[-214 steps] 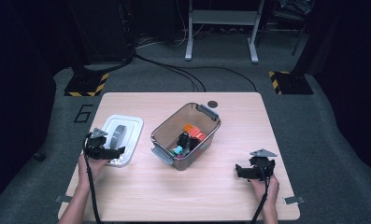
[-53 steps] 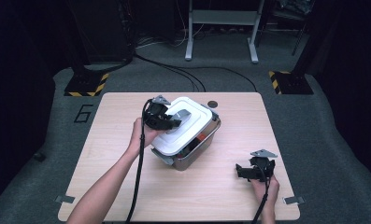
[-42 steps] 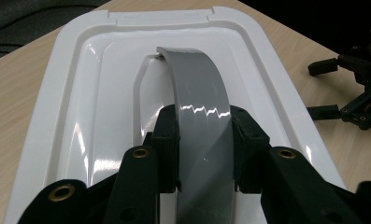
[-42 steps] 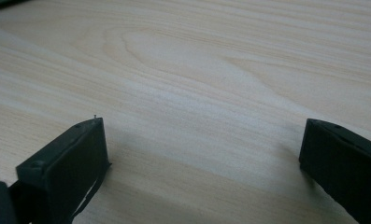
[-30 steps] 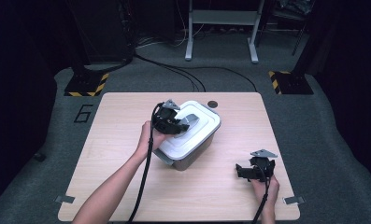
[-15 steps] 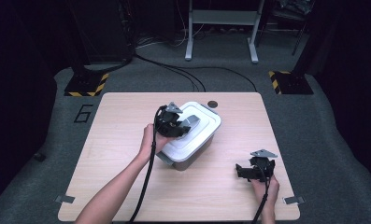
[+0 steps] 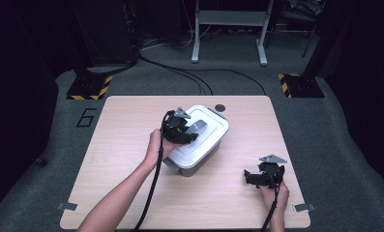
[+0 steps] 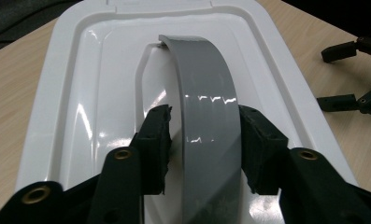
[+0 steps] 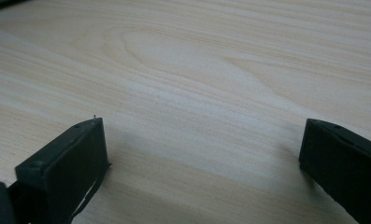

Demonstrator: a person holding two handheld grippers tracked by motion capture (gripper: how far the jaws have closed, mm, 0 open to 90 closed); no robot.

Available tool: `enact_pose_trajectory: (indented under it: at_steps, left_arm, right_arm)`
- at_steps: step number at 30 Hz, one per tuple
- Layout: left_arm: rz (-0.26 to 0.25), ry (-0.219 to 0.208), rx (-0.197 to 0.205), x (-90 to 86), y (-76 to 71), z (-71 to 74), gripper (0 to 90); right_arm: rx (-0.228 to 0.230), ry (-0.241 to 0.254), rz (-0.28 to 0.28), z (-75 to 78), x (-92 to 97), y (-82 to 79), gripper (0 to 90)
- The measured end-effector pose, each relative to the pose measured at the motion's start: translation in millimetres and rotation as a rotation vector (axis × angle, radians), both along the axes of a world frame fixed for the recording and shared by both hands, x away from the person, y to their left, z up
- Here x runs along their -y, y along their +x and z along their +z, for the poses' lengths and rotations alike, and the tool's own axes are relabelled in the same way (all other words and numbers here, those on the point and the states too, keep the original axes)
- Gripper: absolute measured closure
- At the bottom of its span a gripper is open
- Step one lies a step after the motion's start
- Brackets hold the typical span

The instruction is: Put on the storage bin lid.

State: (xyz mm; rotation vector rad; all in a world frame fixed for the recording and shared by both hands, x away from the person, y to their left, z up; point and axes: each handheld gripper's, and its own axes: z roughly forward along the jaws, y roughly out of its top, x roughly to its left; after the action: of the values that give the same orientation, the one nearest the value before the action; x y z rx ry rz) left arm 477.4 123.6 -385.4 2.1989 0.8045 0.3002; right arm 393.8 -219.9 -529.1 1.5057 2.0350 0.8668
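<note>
We count one grey plastic storage box (image 7: 195,166), closed by one glossy white plastic lid (image 7: 206,133) that carries one curved grey handle (image 8: 211,116). Two black two-jaw grippers are in hand: the left gripper (image 8: 204,140) and the right gripper (image 7: 250,178). One small dark round disc (image 7: 220,107) lies near the far edge of the desk, just behind the box.

The left gripper sits on top of the lid, its jaws on either side of the grey handle. They have just been opening; a narrow gap shows between the left pad (image 8: 157,135) and the handle, so the hold is slack. The right gripper rests near the front right corner of the pale wooden desk (image 7: 122,145), well apart from the box, its jaws standing wide with only bare wood between them.

The lid hides what the box holds, and the handle's near end is cut off in the left gripper view.

Around the desk we see grey carpet (image 7: 325,121), a painted figure six (image 7: 86,117), two yellow-and-black striped bases (image 7: 89,88), dark cables and a metal stand's legs (image 7: 228,34).
</note>
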Motion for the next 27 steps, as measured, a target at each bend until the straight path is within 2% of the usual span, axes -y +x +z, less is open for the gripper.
enact_pose_trajectory:
  at_steps: [4,7,12,19,24,27]
  left_arm:
    - [0.019,-0.011,-0.011,-6.2,1.3,3.8,42.7]
    - [0.014,-0.024,-0.003,-12.3,-1.2,10.5,33.5]
    - [0.015,-0.020,0.024,-25.6,-9.3,24.3,22.1]
    - [0.039,-0.022,0.062,-53.1,-21.7,40.0,15.4]
    - [0.058,-0.036,0.083,-71.4,-29.7,44.6,14.4]
    - [0.074,-0.029,0.102,-85.0,-36.2,44.4,14.7]
  right_arm:
    - [-0.001,0.000,0.000,0.0,0.0,0.0,0.1]
    - [-0.001,0.000,0.000,0.1,0.0,0.0,0.1]
    - [-0.001,0.000,0.000,0.0,0.0,0.1,0.0]
    - [-0.001,0.000,0.000,0.0,0.0,0.1,0.0]
    - [0.000,0.000,0.000,0.0,0.0,0.1,0.0]
    - [-0.001,0.000,0.000,0.0,0.0,0.1,0.0]
